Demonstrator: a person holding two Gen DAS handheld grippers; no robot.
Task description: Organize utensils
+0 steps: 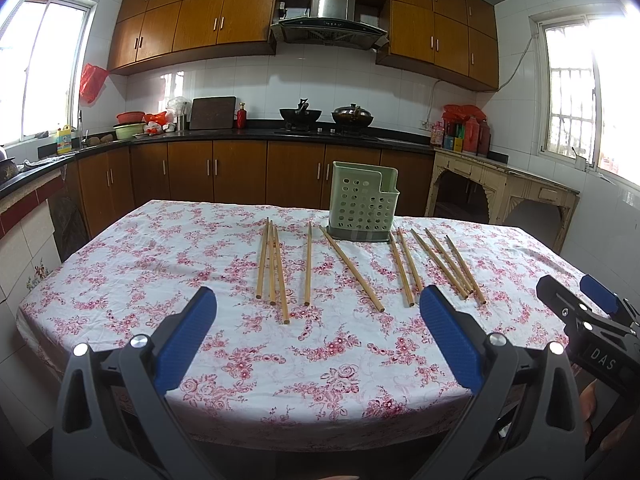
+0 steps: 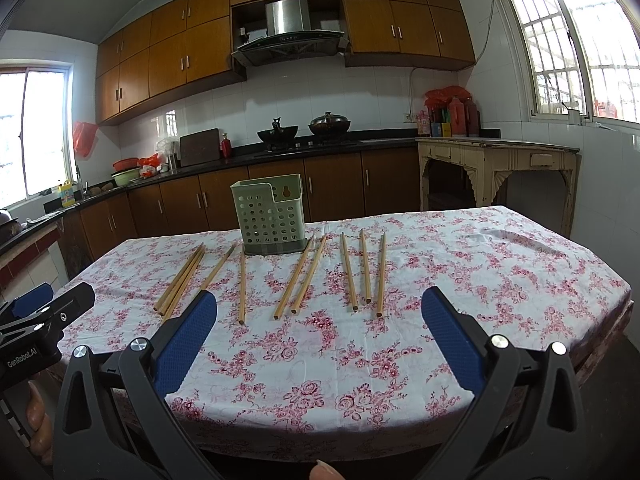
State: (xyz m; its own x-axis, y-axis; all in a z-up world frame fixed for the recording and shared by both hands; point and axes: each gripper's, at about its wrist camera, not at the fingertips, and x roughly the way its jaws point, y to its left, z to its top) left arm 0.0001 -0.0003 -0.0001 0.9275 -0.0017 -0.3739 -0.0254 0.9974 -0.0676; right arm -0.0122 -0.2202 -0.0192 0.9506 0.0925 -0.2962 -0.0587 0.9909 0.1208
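Observation:
Several wooden chopsticks [image 1: 307, 264] lie spread in a row on the flowered tablecloth [image 1: 160, 264], pointing toward a green perforated utensil holder [image 1: 362, 202] at the table's far side. The same chopsticks [image 2: 307, 276] and holder [image 2: 272, 216] show in the right wrist view. My left gripper [image 1: 318, 300] is open and empty, held above the near table edge. My right gripper [image 2: 319, 300] is open and empty too, to the right of the left one. The right gripper also shows in the left wrist view [image 1: 572, 292], and the left gripper in the right wrist view [image 2: 56, 300].
The table [image 2: 520, 264] stands in a kitchen with a black counter [image 1: 240, 132], woks on the stove [image 1: 326, 116], brown cabinets and an old cream side table [image 1: 500, 184] at the right. Windows are on both sides.

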